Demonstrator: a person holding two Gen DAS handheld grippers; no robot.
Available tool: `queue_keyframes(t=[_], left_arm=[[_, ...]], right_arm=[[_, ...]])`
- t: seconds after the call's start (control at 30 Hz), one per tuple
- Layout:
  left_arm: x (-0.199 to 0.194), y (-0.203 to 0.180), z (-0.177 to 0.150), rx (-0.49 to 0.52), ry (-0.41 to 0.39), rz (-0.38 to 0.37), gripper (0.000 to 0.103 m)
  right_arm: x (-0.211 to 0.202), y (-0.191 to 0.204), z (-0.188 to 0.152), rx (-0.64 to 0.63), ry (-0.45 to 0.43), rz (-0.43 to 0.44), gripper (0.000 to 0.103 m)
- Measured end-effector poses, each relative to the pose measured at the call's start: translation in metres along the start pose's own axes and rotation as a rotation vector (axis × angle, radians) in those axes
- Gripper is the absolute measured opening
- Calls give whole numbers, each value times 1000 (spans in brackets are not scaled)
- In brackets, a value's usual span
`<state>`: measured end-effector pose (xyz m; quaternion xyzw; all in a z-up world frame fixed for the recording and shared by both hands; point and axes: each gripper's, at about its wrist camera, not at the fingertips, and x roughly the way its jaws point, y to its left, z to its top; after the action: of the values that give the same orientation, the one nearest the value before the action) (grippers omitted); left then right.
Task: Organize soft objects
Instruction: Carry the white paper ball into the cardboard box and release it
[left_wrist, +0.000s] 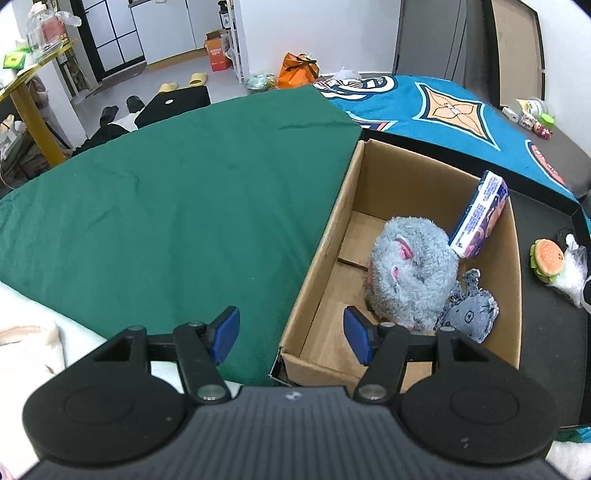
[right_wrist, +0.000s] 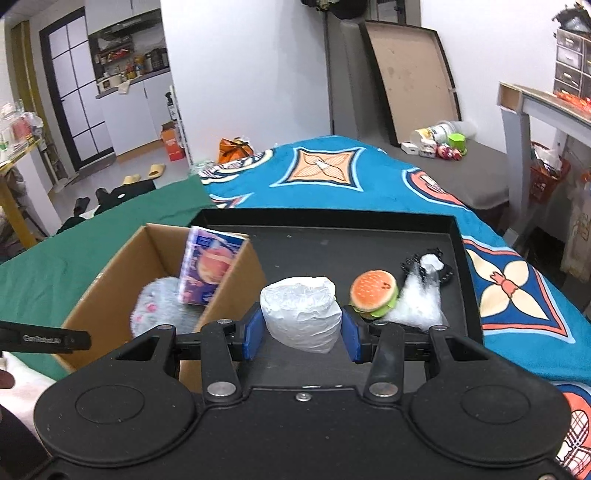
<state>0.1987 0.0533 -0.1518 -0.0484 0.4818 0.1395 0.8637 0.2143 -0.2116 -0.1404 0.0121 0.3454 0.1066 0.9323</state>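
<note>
A cardboard box (left_wrist: 332, 221) holds a grey furry plush (left_wrist: 410, 273), a small grey fabric toy (left_wrist: 471, 308) and a purple tissue pack (left_wrist: 480, 214) leaning on its right wall. My left gripper (left_wrist: 291, 334) is open and empty above the box's near left corner. My right gripper (right_wrist: 302, 332) is shut on a white plastic-wrapped bundle (right_wrist: 301, 314) above the black tray (right_wrist: 332, 240). A burger plush (right_wrist: 373, 293) and a clear-wrapped black-and-white toy (right_wrist: 421, 295) lie on the tray to the right. The box (right_wrist: 236, 280) stands in the tray's left part.
A green cloth (left_wrist: 184, 206) covers the surface left of the box. A blue patterned blanket (right_wrist: 369, 177) lies behind and to the right of the tray. Small toys and cups (right_wrist: 439, 142) sit on a grey bench at the back right.
</note>
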Motion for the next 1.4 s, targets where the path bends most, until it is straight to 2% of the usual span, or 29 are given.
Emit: queue_keyframes(t=[0.57,0.67,0.83,1.0,1.33,1.4], left_arm=[[2,17,-3,-51,-9,-114,56],[6,19,-4,-61,2,-132,51],[11,24,-4,-80,18,-147,31],[12,31,-4,-117,14,-170,19],[20,39,-4,-147,35,-211,17],[22,41,-4,-151,40,-216,17]], right_arm=[[-3,61,8,-91,-8,57,44],[-1,72,11,-104,-8,74,44],[4,89,14,-114,1,103,44],[9,104,17,-119,11,132,44],[24,131,24,-120,40,180,45],[26,133,27,-103,43,212,51]])
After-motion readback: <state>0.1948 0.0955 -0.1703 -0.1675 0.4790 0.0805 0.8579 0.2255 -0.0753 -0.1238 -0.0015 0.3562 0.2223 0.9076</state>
